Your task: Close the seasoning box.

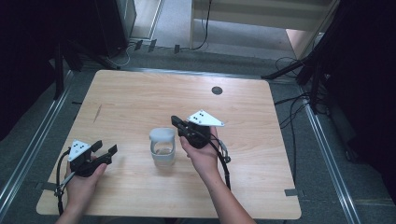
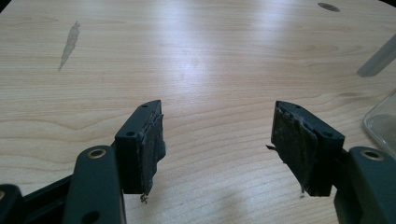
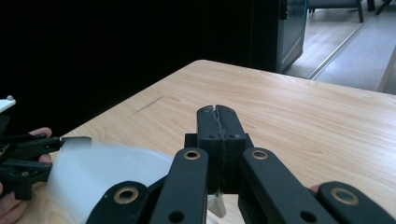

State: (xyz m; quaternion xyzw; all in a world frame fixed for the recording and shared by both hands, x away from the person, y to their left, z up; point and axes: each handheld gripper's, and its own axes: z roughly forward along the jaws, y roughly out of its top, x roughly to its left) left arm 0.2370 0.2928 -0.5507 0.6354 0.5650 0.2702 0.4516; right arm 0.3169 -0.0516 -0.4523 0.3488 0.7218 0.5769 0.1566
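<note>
A clear jar [image 1: 162, 151] with a white lid stands on the table [image 1: 140, 93], nearer the front edge than the back and about midway between the side edges. A dark hole [image 1: 216, 90] sits near the back edge, and a long stain [image 1: 97, 113] marks the wood toward the left edge. The right gripper [image 1: 174, 120] hangs just beside the jar, above its right side, jaws pressed together and holding nothing. The left gripper [image 1: 105, 148], near the front left corner, has its jaws wide apart and bare, well clear of the jar.
</note>
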